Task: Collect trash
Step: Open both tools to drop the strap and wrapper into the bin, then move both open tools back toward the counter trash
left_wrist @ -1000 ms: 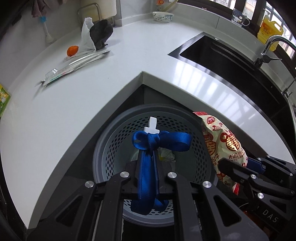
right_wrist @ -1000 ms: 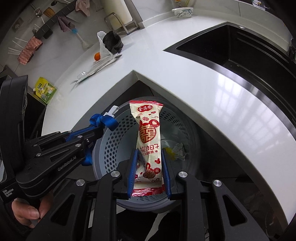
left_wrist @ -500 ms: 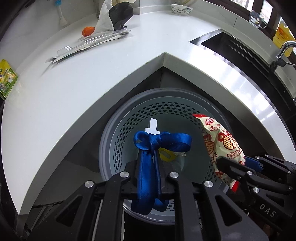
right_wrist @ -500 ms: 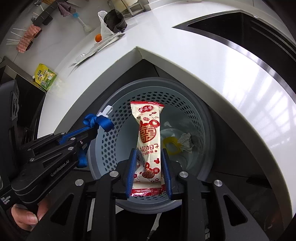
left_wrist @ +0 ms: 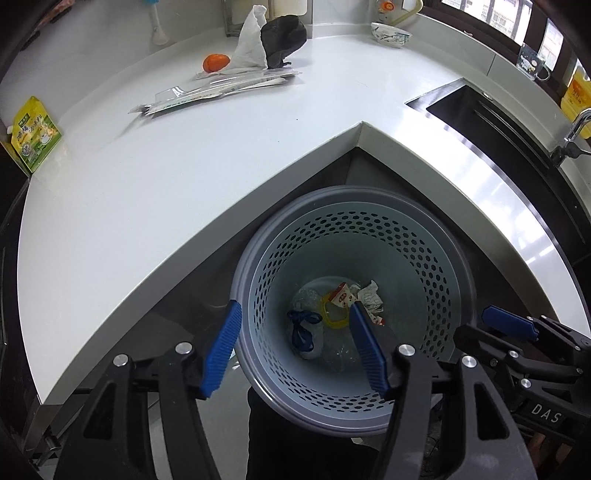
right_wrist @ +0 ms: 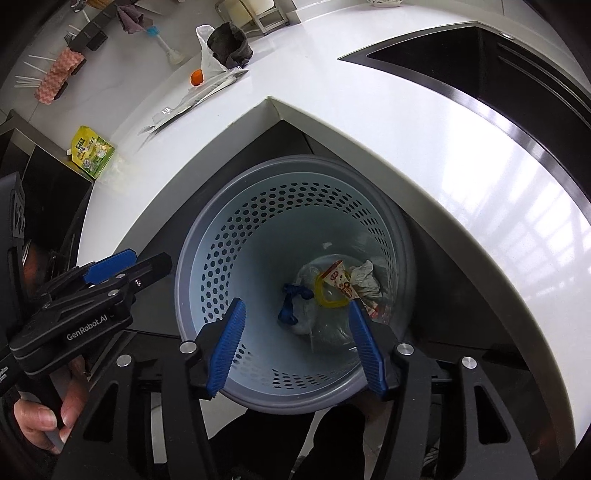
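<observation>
A grey perforated bin (left_wrist: 436, 258) (right_wrist: 221, 236) stands on the floor under the counter's corner. At its bottom lie a blue ribbon (left_wrist: 301, 328) (right_wrist: 291, 302), a red-and-white snack wrapper (left_wrist: 341, 295) (right_wrist: 338, 278), a yellow ring and crumpled paper. My left gripper (left_wrist: 295, 347) hangs over the bin's left rim, its jaws opening with nothing between them. My right gripper (right_wrist: 295, 341) hovers above the bin's near side, jaws also opening and empty. Each gripper shows in the other's view: the right gripper (left_wrist: 509, 325), the left gripper (right_wrist: 110, 266).
On the white counter (left_wrist: 147, 177) lie a clear plastic package (left_wrist: 218, 92), an orange (left_wrist: 216, 62), a white bag beside a dark cloth (left_wrist: 284, 35), and a green pouch (left_wrist: 35, 134) at the left edge. A black sink (left_wrist: 491, 122) is at the right.
Both grippers have opened. The blue ribbon has dropped from the left one and the snack wrapper from the right one; both now lie at the bin's bottom. The left gripper shifted left.
</observation>
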The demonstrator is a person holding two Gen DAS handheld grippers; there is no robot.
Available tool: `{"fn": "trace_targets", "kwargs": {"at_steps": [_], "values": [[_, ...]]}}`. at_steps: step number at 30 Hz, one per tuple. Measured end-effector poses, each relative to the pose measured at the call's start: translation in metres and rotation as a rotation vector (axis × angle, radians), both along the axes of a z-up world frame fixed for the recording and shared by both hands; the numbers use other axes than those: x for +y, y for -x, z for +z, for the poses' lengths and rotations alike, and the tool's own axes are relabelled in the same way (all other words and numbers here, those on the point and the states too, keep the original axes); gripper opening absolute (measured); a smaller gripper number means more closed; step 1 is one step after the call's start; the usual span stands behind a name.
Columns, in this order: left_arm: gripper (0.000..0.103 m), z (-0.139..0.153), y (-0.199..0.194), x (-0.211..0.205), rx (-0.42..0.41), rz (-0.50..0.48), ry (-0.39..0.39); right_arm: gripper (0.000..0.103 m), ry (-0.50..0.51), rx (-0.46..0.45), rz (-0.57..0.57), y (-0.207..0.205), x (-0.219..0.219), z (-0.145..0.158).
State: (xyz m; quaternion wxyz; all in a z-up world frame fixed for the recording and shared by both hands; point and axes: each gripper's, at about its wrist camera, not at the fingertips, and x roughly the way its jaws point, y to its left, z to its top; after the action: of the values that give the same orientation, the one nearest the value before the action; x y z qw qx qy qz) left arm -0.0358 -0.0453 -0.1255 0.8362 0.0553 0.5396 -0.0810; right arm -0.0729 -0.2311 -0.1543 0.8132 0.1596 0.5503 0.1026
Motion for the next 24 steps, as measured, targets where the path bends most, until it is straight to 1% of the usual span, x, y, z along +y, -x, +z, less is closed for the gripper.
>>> {"fn": "trace_targets", "kwargs": {"at_steps": [7, 11, 16, 24], "values": [[0.060, 0.026, -0.002, 0.001, -0.042, -0.007, 0.011, 0.057, -0.011, -0.014, 0.003, -0.002, -0.005, 0.012], [0.062, 0.044, -0.008, 0.004, -0.079, 0.003, 0.010, 0.058, -0.013, -0.041, 0.007, -0.010, -0.006, 0.026], [0.066, 0.066, -0.020, 0.014, -0.128, 0.025, 0.017, 0.058, -0.011, -0.084, 0.012, -0.028, -0.005, 0.045], [0.068, 0.089, -0.050, 0.037, -0.178, 0.057, 0.022, 0.059, -0.004, -0.135, 0.027, -0.065, 0.006, 0.069]]}}
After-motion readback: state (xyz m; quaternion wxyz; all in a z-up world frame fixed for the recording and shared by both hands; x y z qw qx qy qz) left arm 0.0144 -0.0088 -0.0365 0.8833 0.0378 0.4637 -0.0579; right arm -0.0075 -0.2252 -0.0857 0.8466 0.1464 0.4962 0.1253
